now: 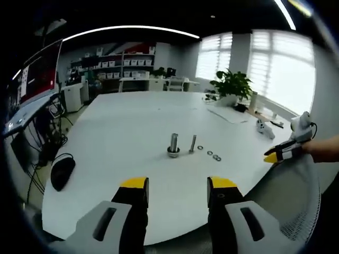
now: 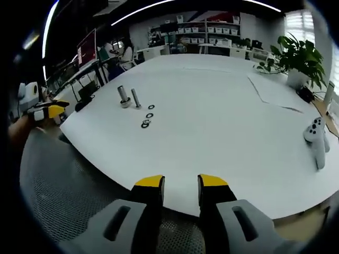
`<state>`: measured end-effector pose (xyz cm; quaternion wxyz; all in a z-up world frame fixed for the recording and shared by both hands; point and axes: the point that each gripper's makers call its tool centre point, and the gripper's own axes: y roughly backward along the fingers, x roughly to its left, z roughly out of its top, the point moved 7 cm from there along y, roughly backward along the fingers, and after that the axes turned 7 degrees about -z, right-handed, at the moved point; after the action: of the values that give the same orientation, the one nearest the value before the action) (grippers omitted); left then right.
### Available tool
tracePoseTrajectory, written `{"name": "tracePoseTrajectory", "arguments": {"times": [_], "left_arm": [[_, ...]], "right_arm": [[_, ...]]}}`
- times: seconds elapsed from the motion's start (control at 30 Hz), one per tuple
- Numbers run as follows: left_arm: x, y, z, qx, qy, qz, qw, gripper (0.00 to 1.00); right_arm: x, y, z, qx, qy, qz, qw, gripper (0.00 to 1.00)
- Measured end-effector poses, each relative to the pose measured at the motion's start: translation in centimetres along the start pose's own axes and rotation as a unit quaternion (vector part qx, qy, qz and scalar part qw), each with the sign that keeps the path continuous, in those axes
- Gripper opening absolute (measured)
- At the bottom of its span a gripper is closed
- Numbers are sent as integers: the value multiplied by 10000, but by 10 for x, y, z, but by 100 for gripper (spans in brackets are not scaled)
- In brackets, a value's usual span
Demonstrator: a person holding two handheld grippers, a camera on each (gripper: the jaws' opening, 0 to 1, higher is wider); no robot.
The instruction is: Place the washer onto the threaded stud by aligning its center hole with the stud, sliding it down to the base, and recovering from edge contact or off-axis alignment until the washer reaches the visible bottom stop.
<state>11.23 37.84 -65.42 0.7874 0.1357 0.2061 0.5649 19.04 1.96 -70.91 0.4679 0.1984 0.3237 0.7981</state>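
Two metal studs stand upright mid-table: a thick one with a wide base (image 1: 174, 144) (image 2: 124, 96) and a thinner one (image 1: 193, 143) (image 2: 136, 98) beside it. Three small washers (image 1: 210, 154) (image 2: 146, 124) lie in a short row on the white table (image 1: 132, 132) (image 2: 222, 106) next to the thin stud. My left gripper (image 1: 177, 183) is open and empty, held over the near table edge. My right gripper (image 2: 180, 181) is open and empty, back from the table edge over a mesh chair. In each view the other gripper (image 1: 286, 151) (image 2: 45, 111) appears at the side, off the table.
A black mouse (image 1: 62, 170) lies near the table's left edge. A white controller (image 2: 315, 138) (image 1: 265, 128), sheets of paper (image 2: 275, 92) and a potted plant (image 1: 231, 84) (image 2: 300, 55) occupy the far side. A grey mesh chair (image 2: 63, 196) is below the table edge. Desks with monitors (image 1: 37, 79) stand beyond.
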Motion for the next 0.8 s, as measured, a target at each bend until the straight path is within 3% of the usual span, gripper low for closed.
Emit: {"name": "tracePoseTrajectory", "arguments": {"times": [0.13,0.27,0.4,0.63,0.8], "left_arm": [[0,1,-2,-37,148,269,9995,42],[1,-3,-6,138,-84,585,9982,39],[4,-9,-2,140,-143,635,9978,39],[9,-16,-2,270,-249,883,9954,37],[12,-14,-3,234,-235,1011,9943,36]], "right_arm": [[6,0,1,-45,202,307,9993,28],[15,0,-3,132,516,798,9954,28],[20,0,-1,83,699,1032,9922,29],[29,3,3,-127,940,1660,9816,29],[35,3,3,-42,1302,2015,9708,29]]}}
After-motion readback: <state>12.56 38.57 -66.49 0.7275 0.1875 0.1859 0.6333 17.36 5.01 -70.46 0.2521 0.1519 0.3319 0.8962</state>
